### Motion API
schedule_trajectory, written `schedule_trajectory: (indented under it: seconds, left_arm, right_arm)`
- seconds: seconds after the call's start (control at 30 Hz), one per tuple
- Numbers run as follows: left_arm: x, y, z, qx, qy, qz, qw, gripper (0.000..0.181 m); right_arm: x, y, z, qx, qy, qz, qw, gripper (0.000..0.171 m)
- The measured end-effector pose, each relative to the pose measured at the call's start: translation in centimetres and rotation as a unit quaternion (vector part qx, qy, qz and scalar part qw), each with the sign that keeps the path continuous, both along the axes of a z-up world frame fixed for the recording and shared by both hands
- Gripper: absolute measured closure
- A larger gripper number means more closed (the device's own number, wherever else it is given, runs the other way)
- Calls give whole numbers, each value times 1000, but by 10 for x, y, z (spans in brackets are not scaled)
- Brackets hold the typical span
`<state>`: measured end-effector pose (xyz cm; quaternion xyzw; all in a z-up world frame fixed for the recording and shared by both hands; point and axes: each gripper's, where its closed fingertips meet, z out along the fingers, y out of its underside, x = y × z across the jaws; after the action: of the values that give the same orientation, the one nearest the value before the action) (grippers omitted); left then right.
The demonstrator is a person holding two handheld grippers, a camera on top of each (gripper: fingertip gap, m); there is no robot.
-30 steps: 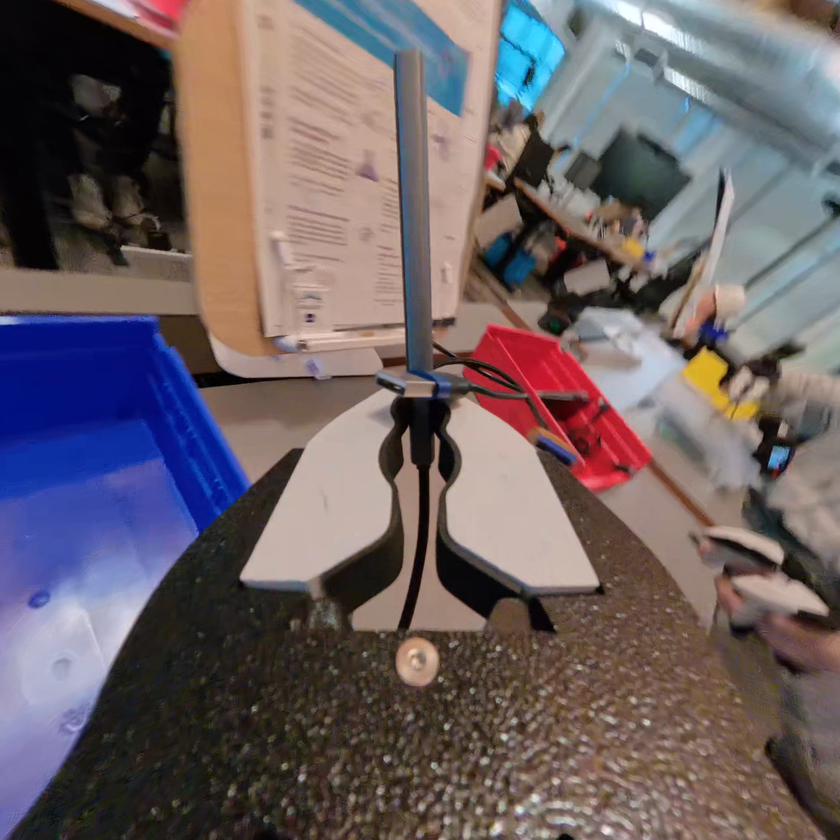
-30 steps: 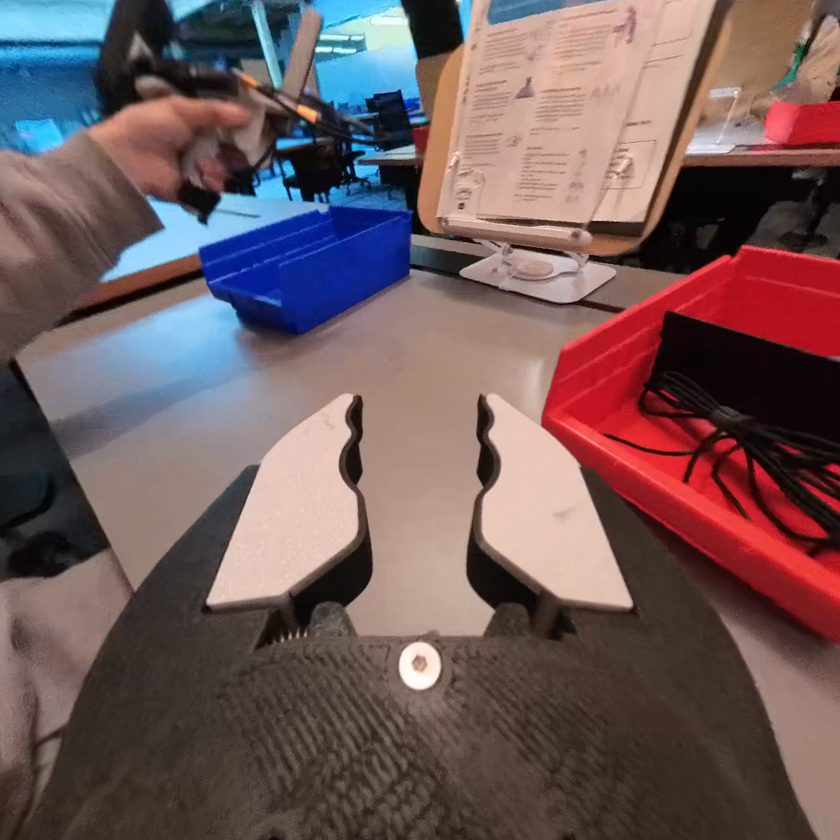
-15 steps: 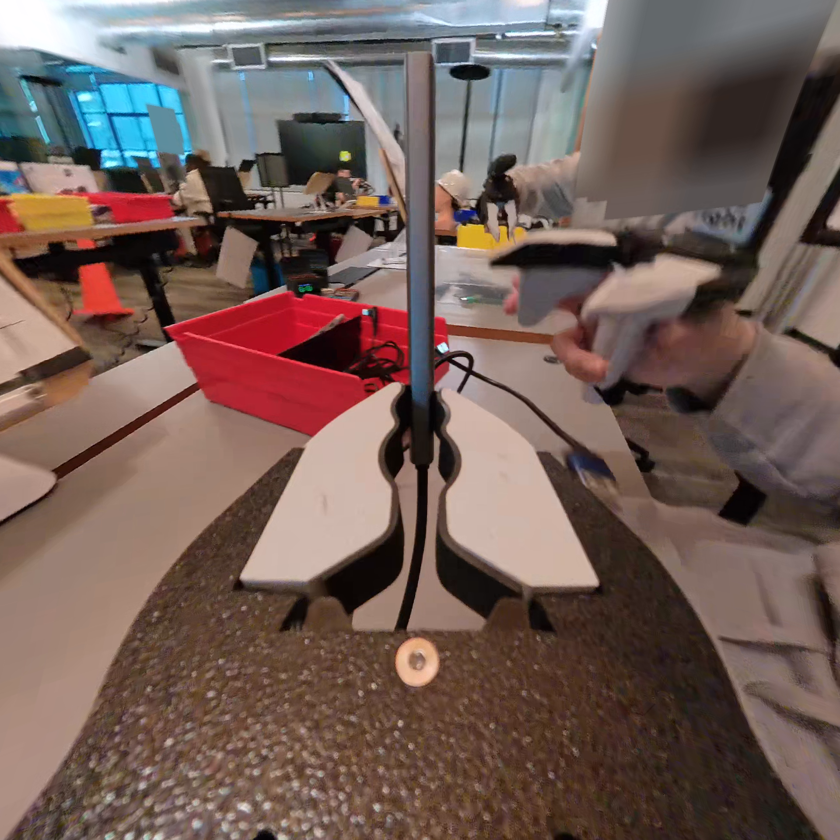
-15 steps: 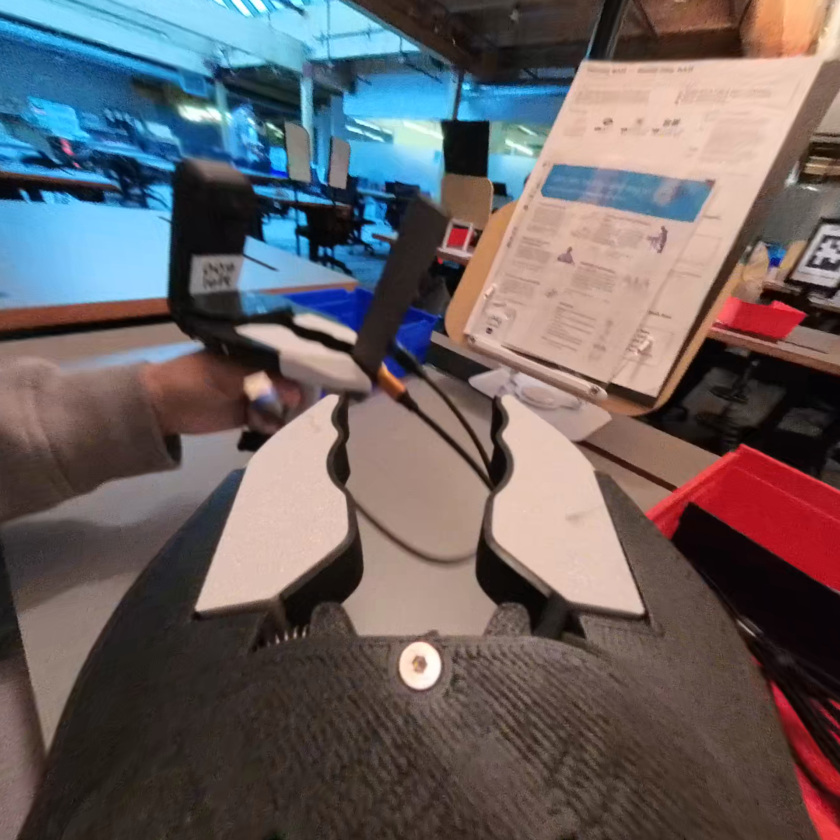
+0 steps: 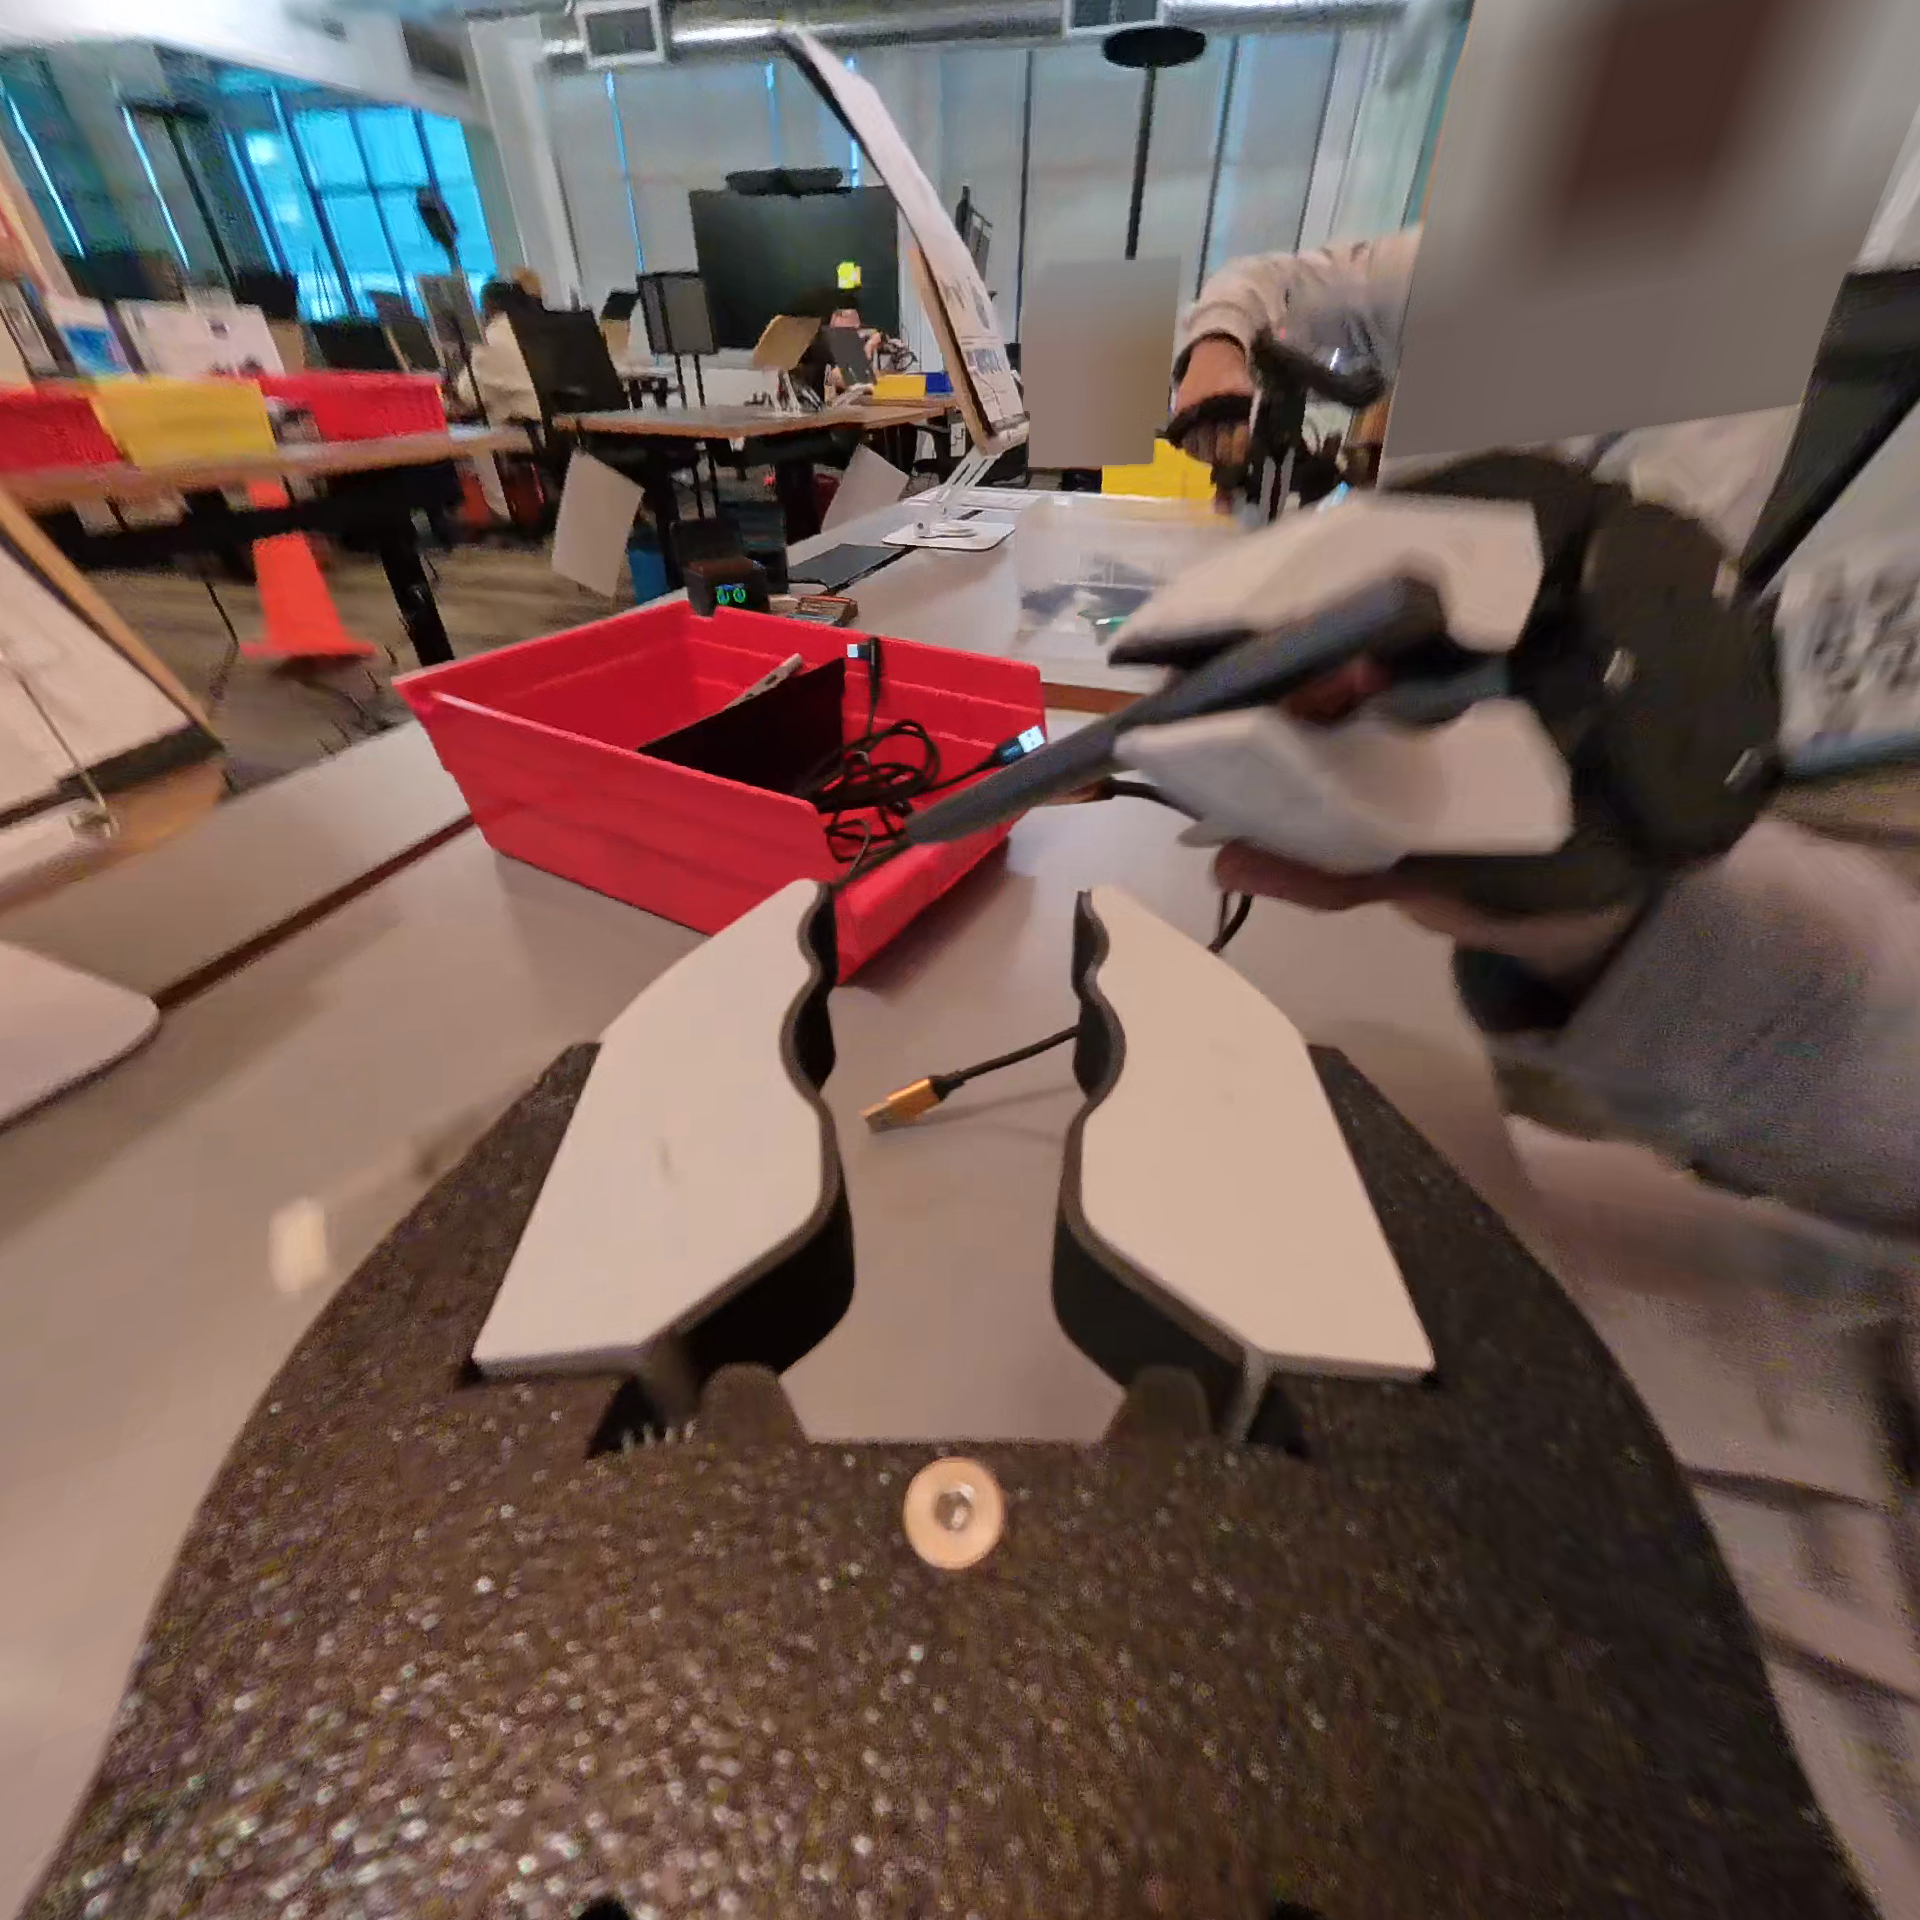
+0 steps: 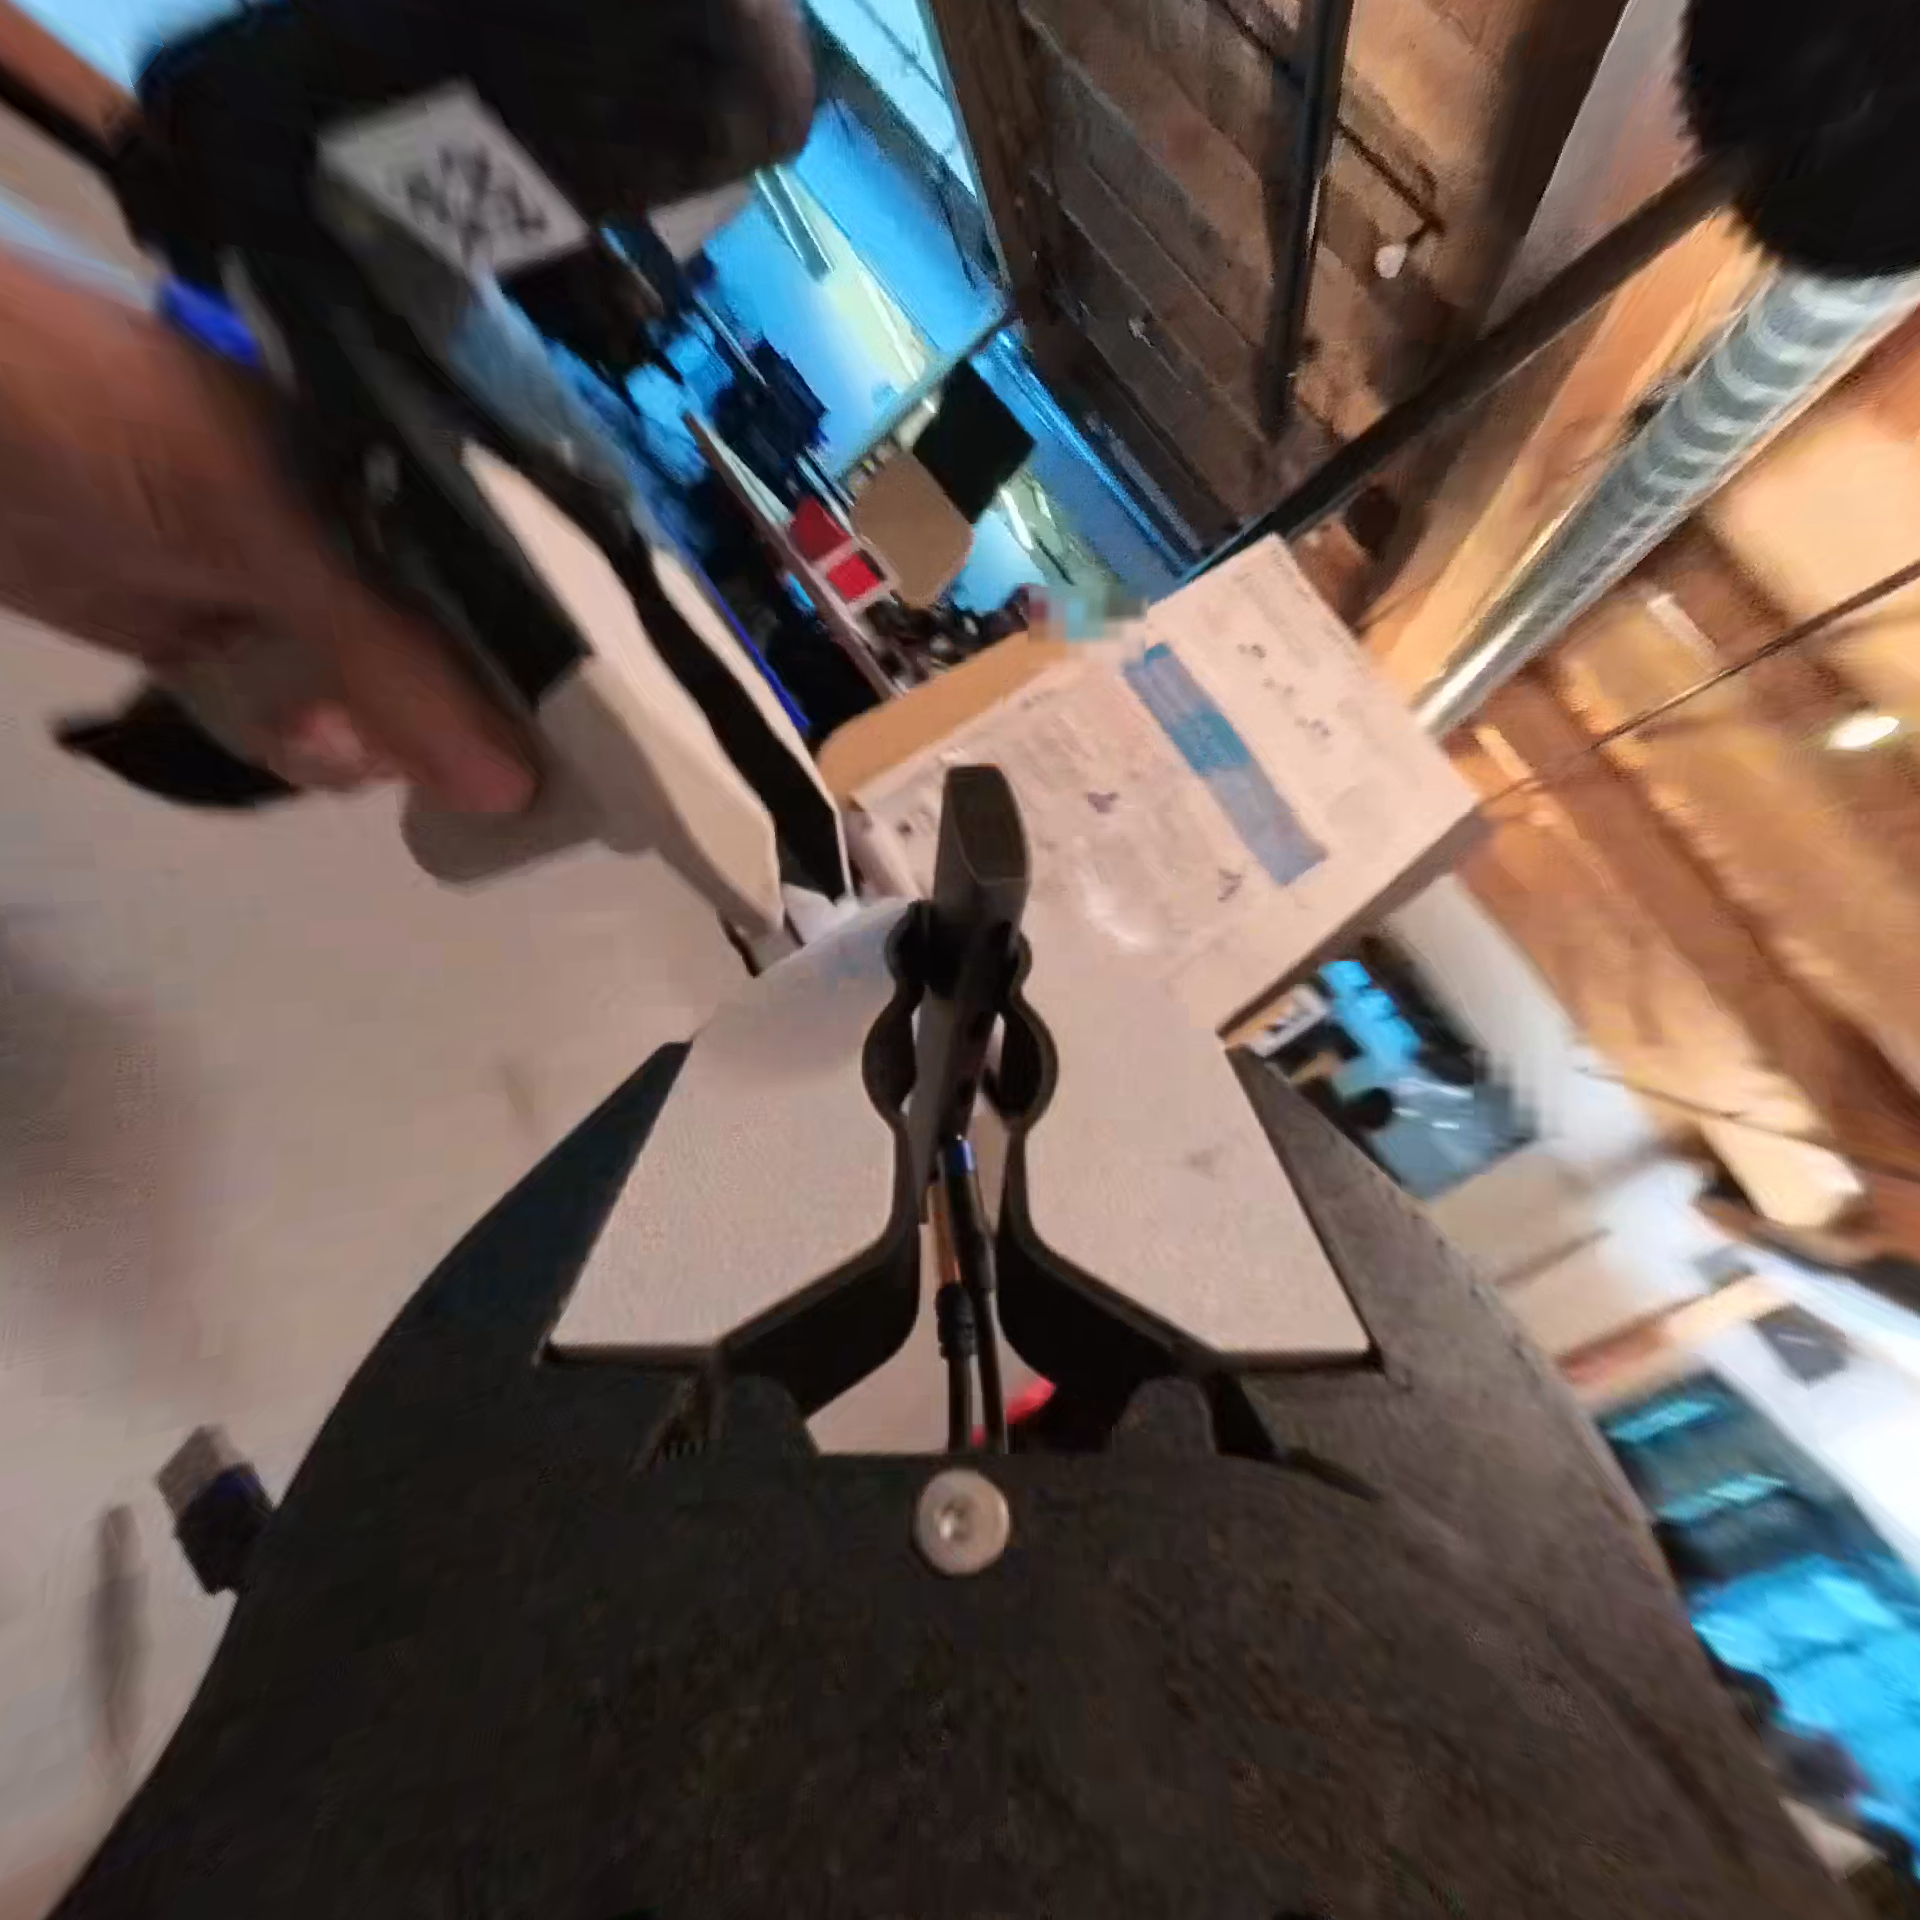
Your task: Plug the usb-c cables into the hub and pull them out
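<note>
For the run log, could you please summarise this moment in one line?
left gripper: open, empty | right gripper: shut on hub | gold-tipped cable end: loose on table | red bin: holds black cables

Left gripper: black speckled housing, two pale grey wavy-edged fingers, silver screw behind them. Right gripper: matching black body, grey fingers, silver screw. Grey sleeve.

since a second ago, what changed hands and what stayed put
The hub passed from the left gripper to the right gripper: the left one opened and let go, the right one shut on it. An orange-tipped cable plug now lies on the table below the left gripper. The red bin stayed put.
</note>
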<state>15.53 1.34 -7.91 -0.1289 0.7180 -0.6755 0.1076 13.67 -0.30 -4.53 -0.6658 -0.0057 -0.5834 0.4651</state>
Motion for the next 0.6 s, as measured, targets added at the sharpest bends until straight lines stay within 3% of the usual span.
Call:
schedule_trajectory:
  seconds: [0.17, 0.37, 0.6]
  left_arm:
    - [-29, 7, 28, -32, 131, 9, 991, 134]
    - [-29, 5, -5, 78, 121, 125, 982, 137]
    - [-30, -6, -14, 102, 83, 116, 984, 159]
  right_arm:
    - [27, -14, -32, -183, -100, -160, 965, 161]
    - [30, 2, -42, -200, -108, -166, 960, 161]
    - [26, 12, -44, -204, -112, -163, 959, 161]
